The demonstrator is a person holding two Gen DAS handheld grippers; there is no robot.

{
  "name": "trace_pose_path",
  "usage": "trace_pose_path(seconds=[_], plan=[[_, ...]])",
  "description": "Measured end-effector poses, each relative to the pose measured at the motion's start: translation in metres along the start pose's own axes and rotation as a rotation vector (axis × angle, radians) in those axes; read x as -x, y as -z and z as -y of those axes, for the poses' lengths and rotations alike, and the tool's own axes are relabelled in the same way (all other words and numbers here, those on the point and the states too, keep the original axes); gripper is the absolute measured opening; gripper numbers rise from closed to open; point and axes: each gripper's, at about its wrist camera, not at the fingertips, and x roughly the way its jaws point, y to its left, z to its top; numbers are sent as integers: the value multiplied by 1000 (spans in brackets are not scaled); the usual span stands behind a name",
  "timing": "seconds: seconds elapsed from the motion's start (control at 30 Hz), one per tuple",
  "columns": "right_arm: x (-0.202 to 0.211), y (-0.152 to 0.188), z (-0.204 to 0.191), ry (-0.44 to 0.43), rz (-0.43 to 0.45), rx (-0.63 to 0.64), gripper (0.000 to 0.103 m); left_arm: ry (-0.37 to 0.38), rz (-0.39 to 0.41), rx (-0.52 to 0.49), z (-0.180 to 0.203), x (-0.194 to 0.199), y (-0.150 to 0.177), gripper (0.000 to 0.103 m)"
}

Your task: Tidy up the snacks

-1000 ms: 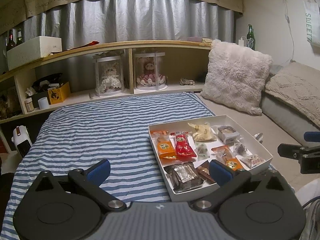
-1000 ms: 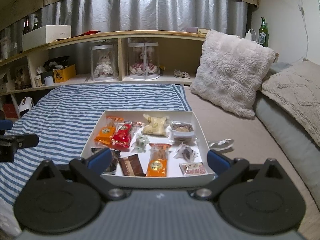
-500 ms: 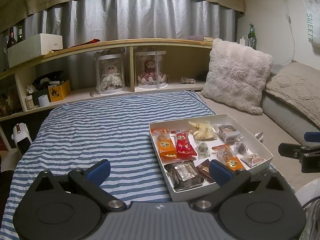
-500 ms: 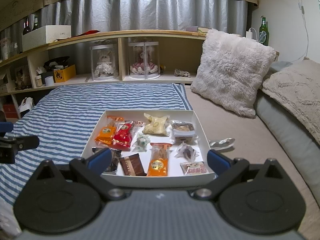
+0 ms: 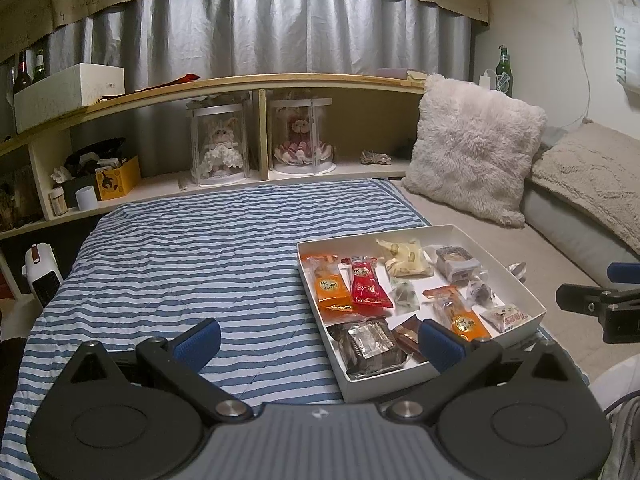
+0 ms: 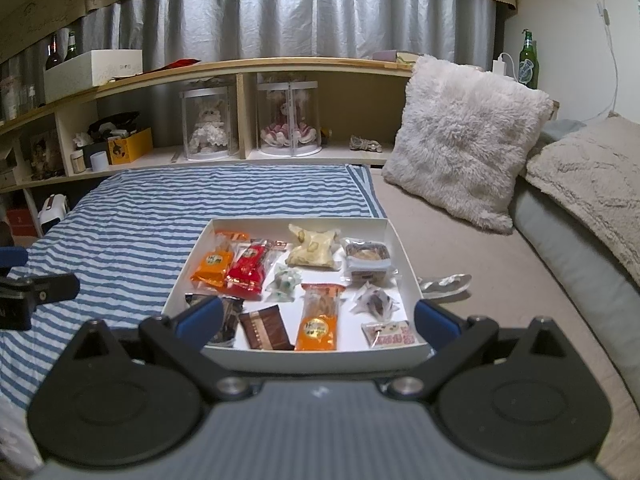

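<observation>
Above the snack box (image 6: 404, 258), both hand-held grippers gape (empty).

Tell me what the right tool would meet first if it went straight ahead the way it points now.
Probably the white snack box: the open right tool points at it, so the near wall or the orange packet just behind it would come first. Depth is unclear, and it may pass above.

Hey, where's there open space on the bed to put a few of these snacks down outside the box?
The striped blanket left of the white box is bare, from the shelf down to the left gripper. The beige sheet between box and fluffy pillow is free too, apart from a silver wrapper by the box's right wall. Inside, the box is crowded.
</observation>
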Motion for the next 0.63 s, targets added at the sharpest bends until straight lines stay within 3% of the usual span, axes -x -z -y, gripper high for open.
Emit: trace_pose_path(seconds=[0.63], plan=[[2,2,-6,2,-9,-5,102,-11,-9,8,1,-1,2,103]])
